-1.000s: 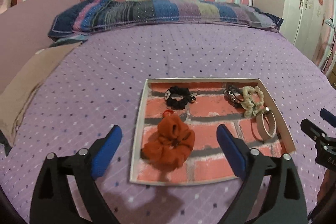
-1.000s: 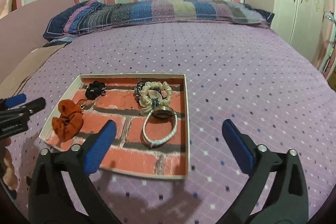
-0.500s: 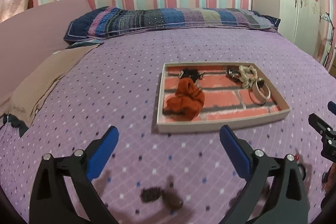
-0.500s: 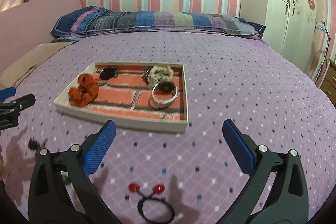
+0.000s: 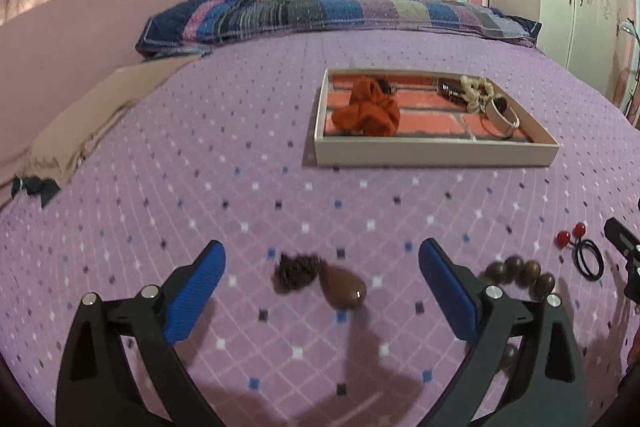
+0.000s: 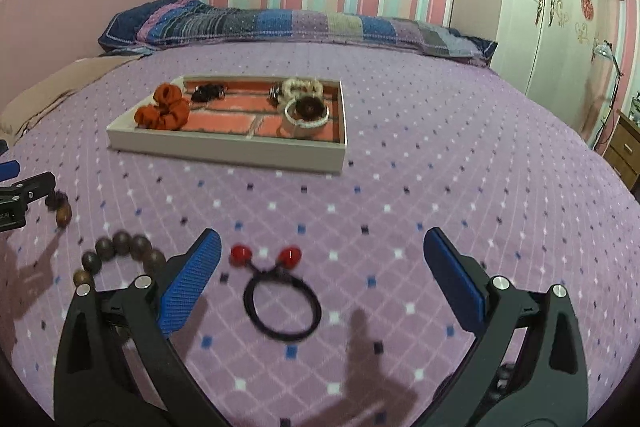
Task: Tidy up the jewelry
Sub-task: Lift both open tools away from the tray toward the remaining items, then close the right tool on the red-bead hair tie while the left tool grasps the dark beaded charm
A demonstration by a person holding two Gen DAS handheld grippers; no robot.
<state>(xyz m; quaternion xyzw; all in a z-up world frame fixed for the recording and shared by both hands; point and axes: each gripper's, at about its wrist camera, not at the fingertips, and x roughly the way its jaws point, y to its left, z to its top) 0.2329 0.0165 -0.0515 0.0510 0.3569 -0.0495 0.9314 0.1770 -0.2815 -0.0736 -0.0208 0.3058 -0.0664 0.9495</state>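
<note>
I'm in a home bedroom: bed point(image 5: 200, 147) with purple dotted spread, pillow point(image 5: 340, 17) at its far edge, wardrobe point(image 6: 560, 7).

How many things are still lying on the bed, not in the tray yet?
3: a brown pendant before the left hand-held gripper, a bead bracelet between both, a black hair tie before the right one.

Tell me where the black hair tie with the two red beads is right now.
The black hair tie lies on the purple bedspread in front of the open right gripper, right of the brown bead bracelet.
</note>
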